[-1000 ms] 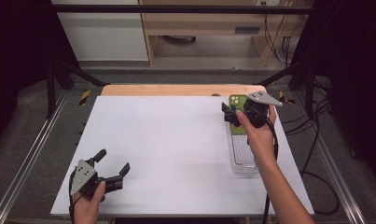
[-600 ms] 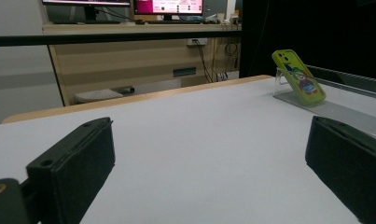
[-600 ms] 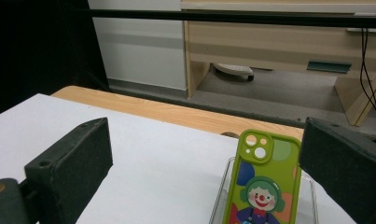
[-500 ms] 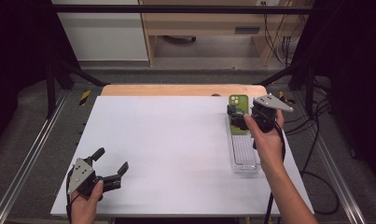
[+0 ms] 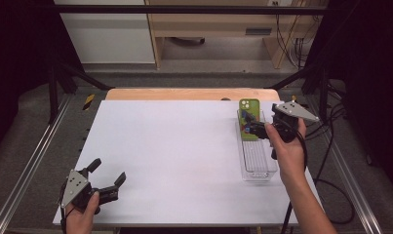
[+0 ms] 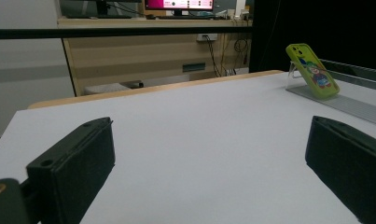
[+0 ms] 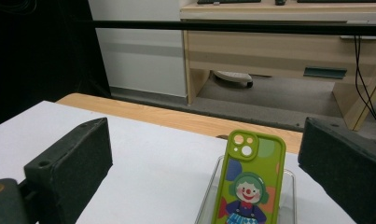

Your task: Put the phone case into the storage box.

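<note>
Right gripper [image 5: 256, 129] has drifted right and back toward the person over the last second, jaws wide apart, nothing held. Looks like a retreat after setting the case [image 5: 249, 117] down, or a re-aim. Case sits centre right of the high view, propped at the tray's [image 5: 256, 176] far end: glossy lime green, clown print. Tray is clear ribbed plastic. Left gripper [image 5: 107, 179] idle lower left, jaws apart

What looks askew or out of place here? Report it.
Nothing is spilled or damaged. The green phone case stands tilted in the clear tray, leaning on its far end and poking above the rim.
</note>
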`<action>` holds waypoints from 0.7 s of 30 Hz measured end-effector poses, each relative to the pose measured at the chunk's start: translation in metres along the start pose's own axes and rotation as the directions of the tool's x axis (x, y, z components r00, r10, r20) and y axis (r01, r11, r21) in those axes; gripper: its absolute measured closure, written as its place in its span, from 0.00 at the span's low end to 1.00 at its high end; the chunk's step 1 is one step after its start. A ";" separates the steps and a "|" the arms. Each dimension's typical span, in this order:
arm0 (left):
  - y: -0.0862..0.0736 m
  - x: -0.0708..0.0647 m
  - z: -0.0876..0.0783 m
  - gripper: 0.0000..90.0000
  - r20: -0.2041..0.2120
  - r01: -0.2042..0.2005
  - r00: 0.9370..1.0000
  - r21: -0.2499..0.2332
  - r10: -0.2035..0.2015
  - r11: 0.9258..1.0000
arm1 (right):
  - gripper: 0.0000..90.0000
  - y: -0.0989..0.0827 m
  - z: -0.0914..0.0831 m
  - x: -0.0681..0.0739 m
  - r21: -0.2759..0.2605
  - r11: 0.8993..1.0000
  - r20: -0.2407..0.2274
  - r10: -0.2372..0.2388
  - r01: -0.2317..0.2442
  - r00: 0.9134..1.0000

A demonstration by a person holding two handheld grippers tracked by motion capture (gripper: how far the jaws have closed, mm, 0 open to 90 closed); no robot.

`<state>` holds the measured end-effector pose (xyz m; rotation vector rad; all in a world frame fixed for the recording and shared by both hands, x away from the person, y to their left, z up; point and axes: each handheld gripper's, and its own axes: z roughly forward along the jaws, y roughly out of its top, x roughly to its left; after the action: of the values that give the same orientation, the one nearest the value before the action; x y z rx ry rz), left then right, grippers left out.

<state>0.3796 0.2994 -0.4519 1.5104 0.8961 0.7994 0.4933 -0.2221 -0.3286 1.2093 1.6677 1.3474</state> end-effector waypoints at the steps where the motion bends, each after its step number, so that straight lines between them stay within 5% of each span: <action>1: 0.000 0.000 0.000 0.01 0.001 0.002 1.000 0.000 -0.002 1.000 | 0.04 0.000 -0.001 -0.001 -0.001 1.000 0.000 -0.002 0.002 1.000; 21: -0.002 0.001 -0.001 0.01 0.001 -0.004 1.000 0.004 0.004 1.000 | 0.04 -0.005 -0.019 -0.014 -0.016 1.000 0.014 0.012 -0.011 1.000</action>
<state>0.3785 0.3006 -0.4536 1.5165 0.8947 0.8005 0.4800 -0.2418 -0.3299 1.2181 1.6396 1.3537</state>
